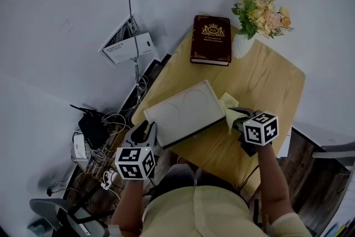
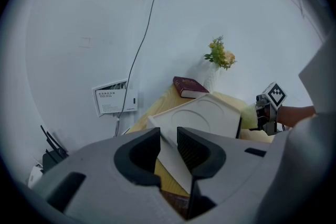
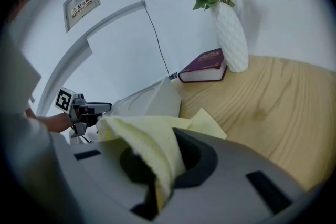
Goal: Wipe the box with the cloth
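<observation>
A flat white box [image 1: 186, 111] lies on the wooden table [image 1: 266, 86], its near-left corner sticking out over the edge. My left gripper [image 1: 145, 130] is shut on that corner; in the left gripper view the box's edge [image 2: 173, 157] runs between the jaws. My right gripper [image 1: 236, 116] is shut on a pale yellow cloth [image 1: 228, 108], which rests against the box's right side. In the right gripper view the cloth [image 3: 152, 147] drapes out of the jaws, with the box [image 3: 152, 99] just beyond it.
A dark red book [image 1: 211, 39] and a white vase of flowers [image 1: 256, 19] stand at the table's far end. Tangled cables and a router [image 1: 97, 130] lie on the floor to the left, below a wall panel [image 1: 126, 41].
</observation>
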Demonstrator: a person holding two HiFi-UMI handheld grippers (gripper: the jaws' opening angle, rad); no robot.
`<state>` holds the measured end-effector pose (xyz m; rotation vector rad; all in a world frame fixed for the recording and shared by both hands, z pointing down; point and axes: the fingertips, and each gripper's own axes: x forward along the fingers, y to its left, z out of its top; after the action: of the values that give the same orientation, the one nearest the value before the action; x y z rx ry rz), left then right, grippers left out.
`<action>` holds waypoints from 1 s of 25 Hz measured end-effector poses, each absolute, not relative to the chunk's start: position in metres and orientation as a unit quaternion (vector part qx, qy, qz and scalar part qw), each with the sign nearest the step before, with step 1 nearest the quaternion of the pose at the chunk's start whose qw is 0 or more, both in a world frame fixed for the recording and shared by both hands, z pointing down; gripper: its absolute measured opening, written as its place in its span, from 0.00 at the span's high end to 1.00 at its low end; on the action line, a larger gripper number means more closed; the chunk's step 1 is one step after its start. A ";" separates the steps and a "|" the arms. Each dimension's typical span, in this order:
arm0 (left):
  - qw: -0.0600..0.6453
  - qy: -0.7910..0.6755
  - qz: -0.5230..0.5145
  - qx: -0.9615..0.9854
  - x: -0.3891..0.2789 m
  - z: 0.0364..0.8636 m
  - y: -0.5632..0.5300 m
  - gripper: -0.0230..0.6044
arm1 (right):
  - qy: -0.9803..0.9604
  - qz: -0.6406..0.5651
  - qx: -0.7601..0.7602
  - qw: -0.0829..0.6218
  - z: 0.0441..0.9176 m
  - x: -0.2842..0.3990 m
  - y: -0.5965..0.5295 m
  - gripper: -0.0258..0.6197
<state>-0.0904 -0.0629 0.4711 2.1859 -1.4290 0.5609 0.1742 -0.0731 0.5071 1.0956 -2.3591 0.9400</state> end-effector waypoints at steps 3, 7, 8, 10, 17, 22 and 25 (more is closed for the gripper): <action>0.232 -0.518 0.202 0.798 -0.089 0.471 -0.060 0.79 | -0.832 0.338 0.395 0.192 0.510 0.176 -0.066 0.91; 0.231 -0.514 0.194 0.803 -0.088 0.468 -0.056 0.79 | -0.828 0.339 0.402 0.195 0.510 0.177 -0.060 0.91; 0.231 -0.513 0.191 0.804 -0.088 0.467 -0.055 0.79 | -0.826 0.340 0.404 0.196 0.510 0.177 -0.059 0.91; 0.232 -0.511 0.189 0.806 -0.087 0.466 -0.051 0.79 | -0.822 0.341 0.411 0.197 0.509 0.179 -0.058 0.91; 0.233 -0.519 0.173 0.804 -0.094 0.459 -0.040 0.79 | -0.803 0.315 0.475 0.176 0.483 0.202 -0.063 0.91; 0.235 -0.526 0.164 0.801 -0.103 0.454 -0.034 0.79 | -0.805 0.254 0.518 0.138 0.432 0.209 -0.071 0.91; 0.236 -0.530 0.160 0.799 -0.108 0.451 -0.030 0.79 | -0.817 0.232 0.517 0.107 0.402 0.198 -0.076 0.91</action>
<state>-0.1084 -0.0302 0.4509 2.1897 -1.4532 0.4386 0.1978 -0.0756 0.4021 1.5230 -2.4044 0.6828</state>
